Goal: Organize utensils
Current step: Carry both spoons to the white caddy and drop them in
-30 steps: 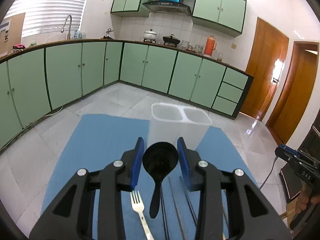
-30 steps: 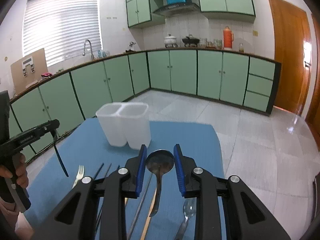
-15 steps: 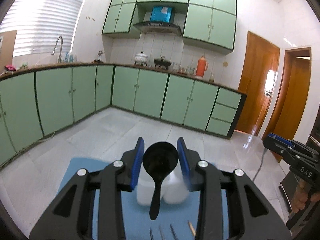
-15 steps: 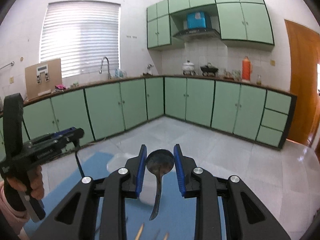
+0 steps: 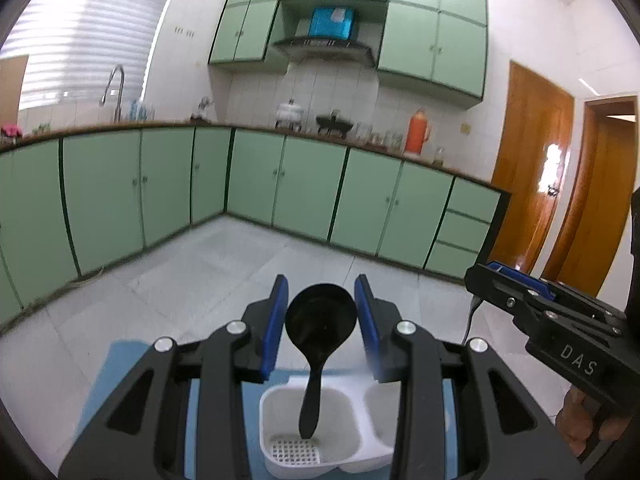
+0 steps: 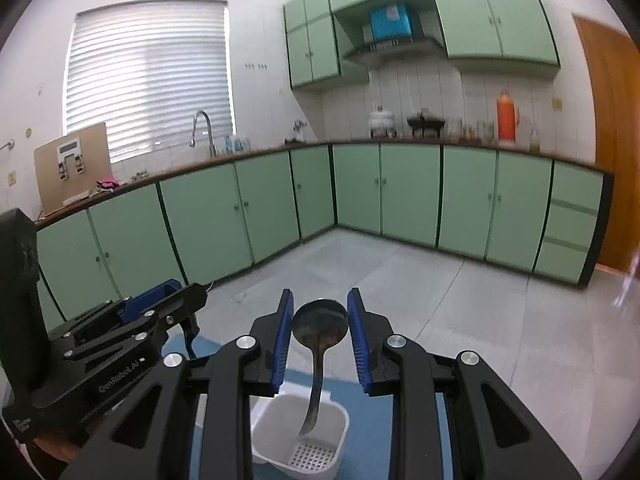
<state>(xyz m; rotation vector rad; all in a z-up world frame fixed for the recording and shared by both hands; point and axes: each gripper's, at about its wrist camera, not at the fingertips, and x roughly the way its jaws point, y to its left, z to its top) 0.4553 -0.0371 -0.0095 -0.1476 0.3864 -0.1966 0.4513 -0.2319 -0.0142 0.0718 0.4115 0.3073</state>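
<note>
Between the blue pads of the left gripper (image 5: 321,312) a black ladle (image 5: 318,334) is clamped by its round bowl, its handle hanging down so that the tip is seen over the left compartment of a white two-compartment utensil holder (image 5: 276,464); whether the tip is inside the compartment or just above its rim cannot be told. A perforated floor is visible at the bottom of that compartment. Between the pads of the right gripper (image 6: 320,322) a metal spoon (image 6: 318,340) with a dark, shiny bowl is gripped the same way, its handle pointing down over a compartment of the utensil holder (image 6: 338,420), above a similar perforated floor. The holder is set on a blue mat (image 5: 120,368) that covers part of a pale tiled floor (image 5: 224,264). Each gripper is seen from the other's camera at the frame edge, and part of a hand (image 5: 580,428) is visible under the right one. Green base cabinets (image 6: 408,196) are ranged along the far walls beneath a counter on which an orange thermos (image 6: 507,116) stands, and a wooden door (image 5: 532,168) is seen to the right.
</note>
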